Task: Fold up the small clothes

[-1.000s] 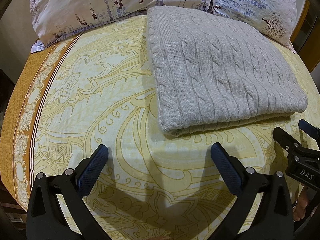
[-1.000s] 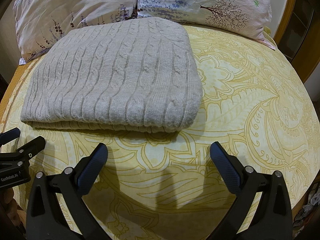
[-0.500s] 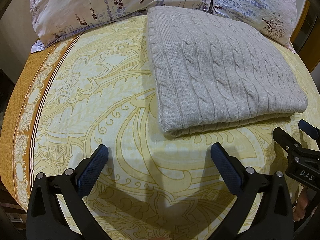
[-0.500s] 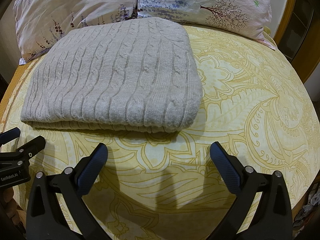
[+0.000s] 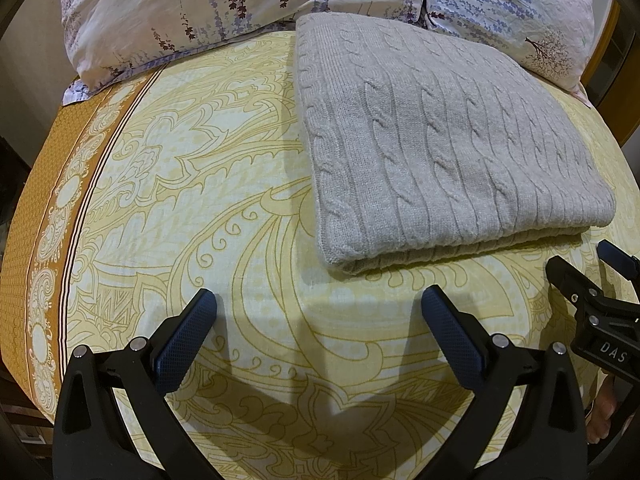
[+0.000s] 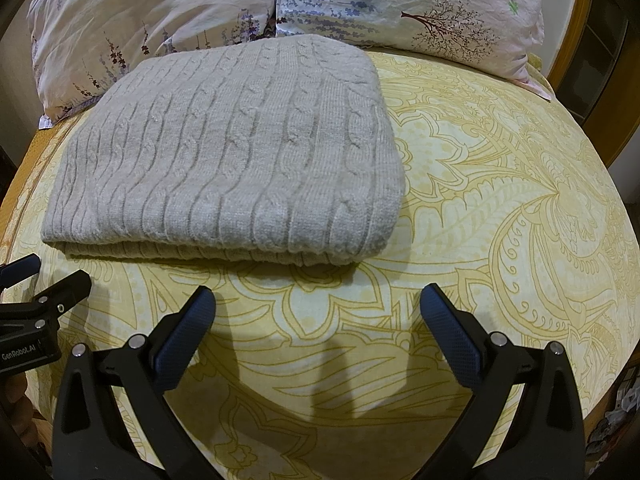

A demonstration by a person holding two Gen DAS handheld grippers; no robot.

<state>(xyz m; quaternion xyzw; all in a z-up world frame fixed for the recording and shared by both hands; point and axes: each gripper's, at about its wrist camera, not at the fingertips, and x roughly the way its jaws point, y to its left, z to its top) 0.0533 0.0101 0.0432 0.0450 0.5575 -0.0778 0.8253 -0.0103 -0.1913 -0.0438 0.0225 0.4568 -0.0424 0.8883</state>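
Just ahead of both grippers, on the yellow patterned bedspread point(image 5: 208, 208), lies the grey cable-knit sweater point(image 5: 440, 148), already folded into a flat rectangle, stacked layers showing along its near edge. Far edge of the sweater sits close to the floral pillows point(image 6: 240, 8); touching or just short, can't tell.

Left gripper point(image 5: 319, 334): jaws spread wide, nothing between them, hovering over bare bedspread short of the sweater. The sweater's near-left corner lies ahead and to the right of this gripper. Right gripper point(image 6: 318, 334): also wide open and empty, short of the sweater; the near-right corner lies ahead and slightly left of it. So the sweater sits between the two, and neither looks clearly nearer.

Long axis: seems to run left-right across the grippers' line of approach, with the folded near edge facing them, but fisheye warp makes the proportions unreliable.

Judgement: folding looks finished or nearly so; any further move would likely be a pinch on the near edge or corners.

Hidden or unclear: sleeves, collar and hem are tucked out of sight, the layer count is unreadable, and each view shows only the fingers and part of the body of the other gripper at its frame edge.
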